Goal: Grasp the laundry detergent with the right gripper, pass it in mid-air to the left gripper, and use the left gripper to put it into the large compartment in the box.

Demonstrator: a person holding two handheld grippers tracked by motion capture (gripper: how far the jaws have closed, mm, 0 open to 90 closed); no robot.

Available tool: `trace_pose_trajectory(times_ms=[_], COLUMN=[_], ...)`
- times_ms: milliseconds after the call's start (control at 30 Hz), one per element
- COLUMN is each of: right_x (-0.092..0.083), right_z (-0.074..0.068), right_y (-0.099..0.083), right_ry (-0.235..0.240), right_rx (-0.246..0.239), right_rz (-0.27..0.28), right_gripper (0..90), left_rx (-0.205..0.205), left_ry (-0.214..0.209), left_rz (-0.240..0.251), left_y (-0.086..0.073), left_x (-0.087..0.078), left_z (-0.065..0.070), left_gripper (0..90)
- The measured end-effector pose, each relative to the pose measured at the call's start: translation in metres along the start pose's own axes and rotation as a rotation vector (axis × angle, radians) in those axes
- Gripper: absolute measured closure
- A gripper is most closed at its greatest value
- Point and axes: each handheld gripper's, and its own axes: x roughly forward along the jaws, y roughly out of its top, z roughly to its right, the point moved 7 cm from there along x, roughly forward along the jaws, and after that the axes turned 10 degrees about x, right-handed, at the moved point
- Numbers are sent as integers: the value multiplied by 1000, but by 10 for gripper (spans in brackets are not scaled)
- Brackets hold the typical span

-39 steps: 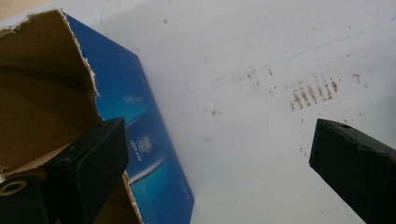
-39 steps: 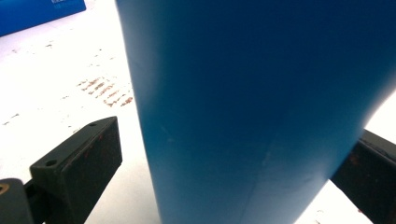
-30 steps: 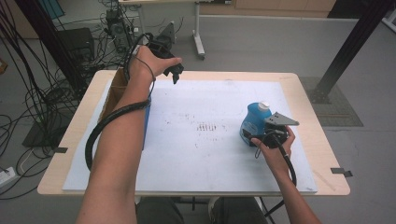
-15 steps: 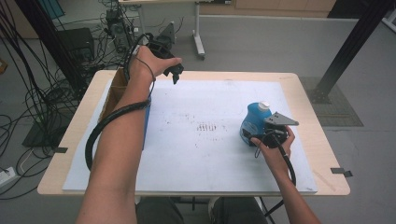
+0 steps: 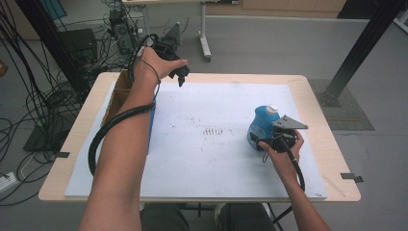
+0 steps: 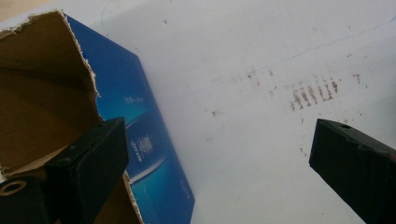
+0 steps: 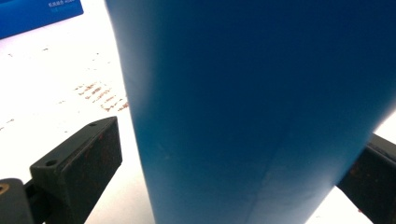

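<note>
Near the desk's (image 5: 317, 144) right edge, the right hand-held gripper (image 5: 275, 139) has its jaws spread around the blue bottle (image 5: 262, 122), which stands upright with a white cap; there is a gap at one jaw, so no squeeze yet. The bottle looks like smooth, rigid plastic, probably liquid-heavy and slippery, so a low grip across the broad body seems safest. Farther off, at the far left corner, the left hand-held gripper (image 5: 180, 77) hangs wide open and empty. Its own view reveals the torn cardboard box (image 6: 70, 93) interior.

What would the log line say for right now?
right gripper: open around blue bottle | left gripper: open, above box | bottle: upright on table
</note>
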Motion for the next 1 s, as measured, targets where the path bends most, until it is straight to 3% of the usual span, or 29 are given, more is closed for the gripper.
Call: trace_pose_trajectory(times_ms=[1000], right_x=[0], right_z=[-2], right_y=[2], right_ry=[8], right_rx=[-7], right_rz=[6], right_gripper=[12], left_rx=[5], left_ry=[4], left_rz=[7], left_y=[2], left_x=[-2], left_z=[1], left_gripper=[54])
